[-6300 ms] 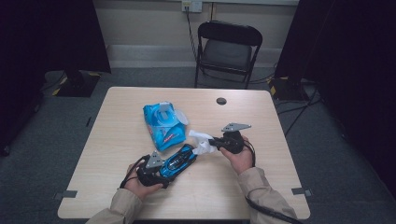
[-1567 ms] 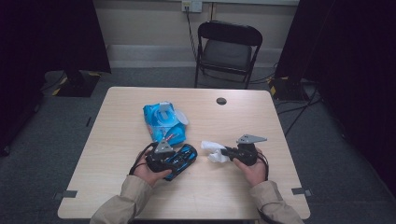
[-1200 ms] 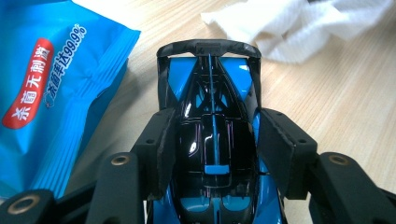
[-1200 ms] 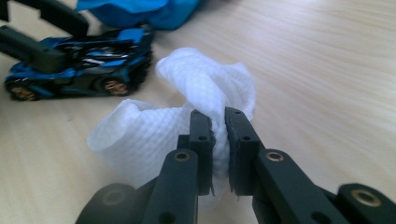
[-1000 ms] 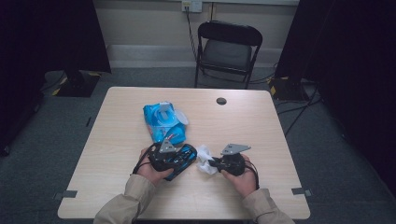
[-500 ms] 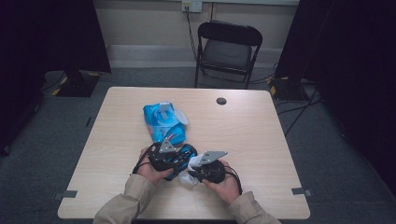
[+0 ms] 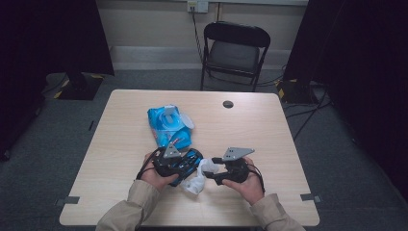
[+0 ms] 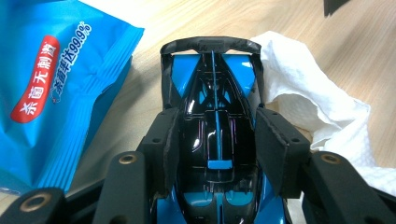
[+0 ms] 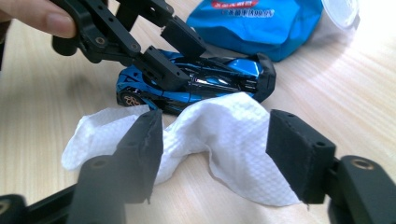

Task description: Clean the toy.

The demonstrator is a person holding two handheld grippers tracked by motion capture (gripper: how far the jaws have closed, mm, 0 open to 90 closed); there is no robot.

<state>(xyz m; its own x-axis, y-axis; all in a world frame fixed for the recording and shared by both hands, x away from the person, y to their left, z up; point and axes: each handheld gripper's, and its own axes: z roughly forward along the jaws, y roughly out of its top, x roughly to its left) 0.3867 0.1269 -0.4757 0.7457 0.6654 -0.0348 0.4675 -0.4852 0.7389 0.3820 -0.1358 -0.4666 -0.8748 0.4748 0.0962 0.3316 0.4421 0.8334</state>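
A blue and black toy car (image 7: 189,162) sits on the table (image 7: 269,144), and my left gripper (image 7: 183,164) is shut on its body. In the left gripper view both pads (image 8: 168,135) press the car's (image 8: 212,74) sides. A crumpled white wipe (image 7: 196,181) lies on the table against the car's near side. My right gripper (image 7: 210,171) is just right of it; its jaws have just been opening. In the right gripper view they stand apart, right gripper (image 9: 215,135), with the wipe (image 9: 224,126) loose on the table beyond them and the car (image 9: 210,77) behind it.
A blue pack of wet wipes (image 7: 168,125) lies just beyond the car, its lid flipped up. A small black round cap (image 7: 228,104) sits near the far table edge. A black folding chair (image 7: 234,48) stands behind the table.
The right gripper carried the wipe leftward up to the car, opened its jaws and drew back to the right; the wipe now lies on the table. The left gripper kept holding the car.
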